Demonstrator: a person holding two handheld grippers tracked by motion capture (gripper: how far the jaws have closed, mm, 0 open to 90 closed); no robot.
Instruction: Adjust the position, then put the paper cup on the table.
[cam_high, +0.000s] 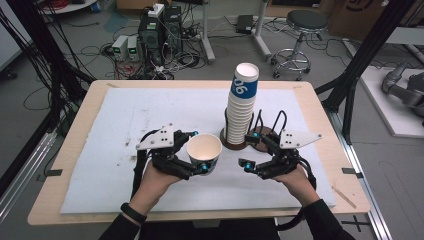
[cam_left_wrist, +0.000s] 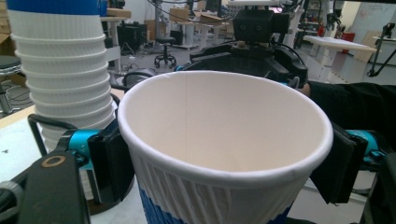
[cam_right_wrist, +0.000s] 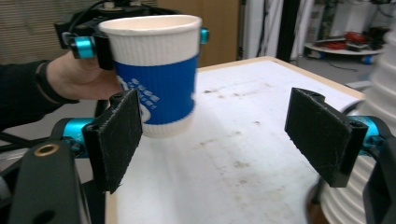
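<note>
One paper cup is clamped upright by the left gripper above the counter; the right gripper, jaws apart, is held beside the cup stack.

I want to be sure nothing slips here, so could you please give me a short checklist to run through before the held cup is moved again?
1. Left gripper shut on the single paper cup, jaws on opposite sides just under the rim: ok.
2. Cup upright, mouth up, empty inside: ok.
3. Cup off the white mat, as the right gripper view shows: ok.
4. Right gripper open and holding nothing, ready to help: ok.
5. Stack of cups standing upright in its holder: ok.
6. How firmly the jaws press the cup wall: cannot tell.
</note>
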